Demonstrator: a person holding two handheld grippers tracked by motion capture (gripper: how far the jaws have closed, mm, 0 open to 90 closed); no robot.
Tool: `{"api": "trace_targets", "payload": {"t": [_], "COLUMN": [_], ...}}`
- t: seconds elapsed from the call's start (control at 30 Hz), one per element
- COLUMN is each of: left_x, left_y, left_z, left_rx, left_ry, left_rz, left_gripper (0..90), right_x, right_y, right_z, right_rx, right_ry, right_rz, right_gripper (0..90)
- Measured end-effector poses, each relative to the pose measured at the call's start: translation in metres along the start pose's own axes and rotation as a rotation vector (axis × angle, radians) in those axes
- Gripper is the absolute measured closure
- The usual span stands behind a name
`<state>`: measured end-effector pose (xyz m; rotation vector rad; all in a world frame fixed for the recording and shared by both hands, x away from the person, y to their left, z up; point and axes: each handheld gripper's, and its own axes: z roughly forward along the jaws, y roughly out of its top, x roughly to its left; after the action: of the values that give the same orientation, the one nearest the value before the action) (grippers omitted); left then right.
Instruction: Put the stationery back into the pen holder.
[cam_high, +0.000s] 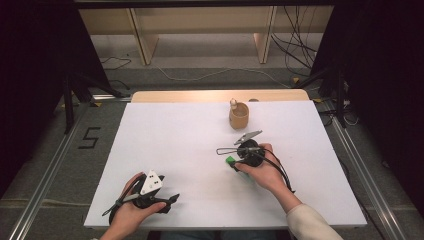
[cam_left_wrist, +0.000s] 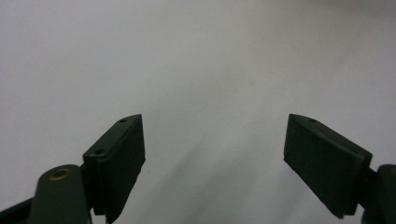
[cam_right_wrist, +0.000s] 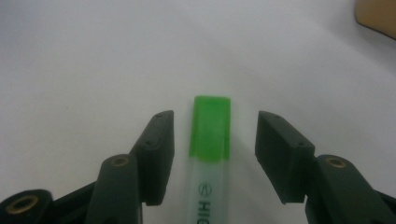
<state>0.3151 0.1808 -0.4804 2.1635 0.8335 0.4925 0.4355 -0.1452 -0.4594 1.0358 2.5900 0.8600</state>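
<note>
Highlighter (cam_right_wrist: 211, 140): bright green cap, squared at the end, on a pale translucent body printed with dark letters "HIG" and a small round mark. Lying flat on the white table (cam_high: 190, 135), right of centre on the near half, cap end pointing away from the right gripper (cam_right_wrist: 215, 140). In the high view, seen as a small green patch (cam_high: 230, 161) just left of the right hand (cam_high: 260, 172).

Right gripper straddling the highlighter: jaws parted, one on each side of the cap, a visible gap on both sides, pads not pressing.

Left gripper (cam_left_wrist: 212, 154) held in the left hand (cam_high: 135, 207) at the near left edge of the table, jaws spread wide, only bare white surface between them.

Brown cup (cam_high: 239, 115) standing upright toward the far edge, well apart from the highlighter, a small pale knob (cam_high: 233, 103) showing at its rim.
</note>
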Motion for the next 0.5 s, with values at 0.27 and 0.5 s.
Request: {"api": "trace_targets", "payload": {"t": [0.27,0.5], "left_x": [0.000,0.000], "left_y": [0.000,0.000], "left_z": [0.000,0.000], "left_rx": [-0.006,-0.007], "left_ry": [0.001,0.000], "left_rz": [-0.005,-0.005], "left_gripper": [20.5,20.5], "right_x": [0.000,0.001], "right_y": [0.012,0.017], "right_z": [0.017,0.027], "right_rx": [0.042,0.088], "right_ry": [0.003,-0.011], "right_rz": [0.008,0.010], "right_gripper": [49.5,53.5]}}
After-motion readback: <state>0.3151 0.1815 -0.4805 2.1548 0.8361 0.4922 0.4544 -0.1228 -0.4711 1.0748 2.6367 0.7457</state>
